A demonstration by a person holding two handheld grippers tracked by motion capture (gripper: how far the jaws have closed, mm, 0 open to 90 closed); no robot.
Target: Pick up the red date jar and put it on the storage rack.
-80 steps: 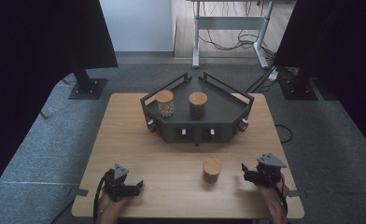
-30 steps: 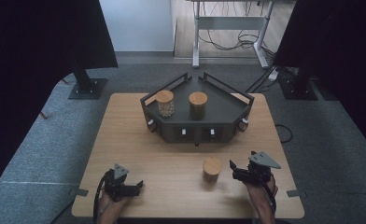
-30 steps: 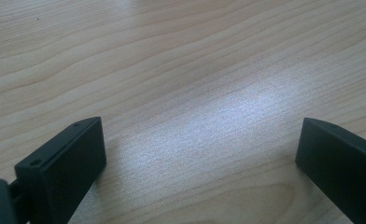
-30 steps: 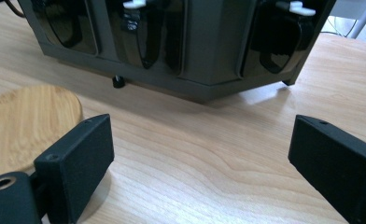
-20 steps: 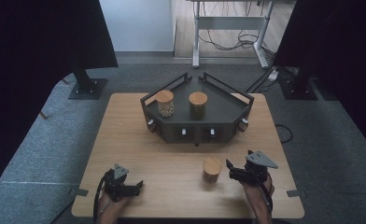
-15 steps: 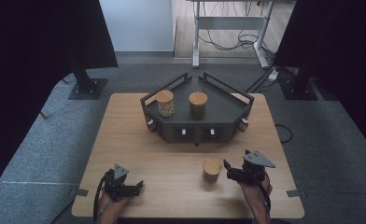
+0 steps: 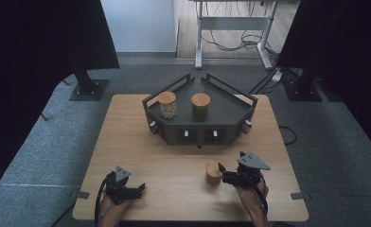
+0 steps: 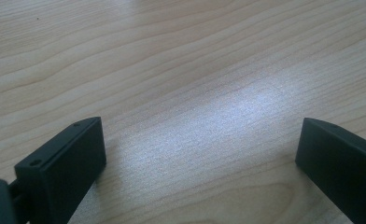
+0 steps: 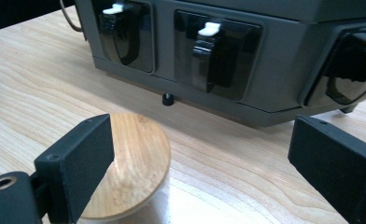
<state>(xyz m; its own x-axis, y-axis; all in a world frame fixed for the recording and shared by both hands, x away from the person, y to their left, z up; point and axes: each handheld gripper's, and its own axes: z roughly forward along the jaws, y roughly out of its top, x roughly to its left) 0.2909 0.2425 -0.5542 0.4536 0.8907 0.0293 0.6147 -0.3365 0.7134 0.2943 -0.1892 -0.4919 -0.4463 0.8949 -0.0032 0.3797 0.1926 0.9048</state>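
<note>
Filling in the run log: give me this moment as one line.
right gripper: open, beside wood-lidded jar on wooden table | left gripper: open, nothing between jaws | dark hexagonal tray: two wood-lidded jars

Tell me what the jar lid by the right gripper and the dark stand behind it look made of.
The lid looks like wood or bamboo, smooth and satin: grain lines and a soft sheen. The stand looks like matte grey plastic or painted metal, with glossy black insets; which, I can't tell.

High view overlooks the table (image 7: 127,142); claw cameras skim it close.
</note>
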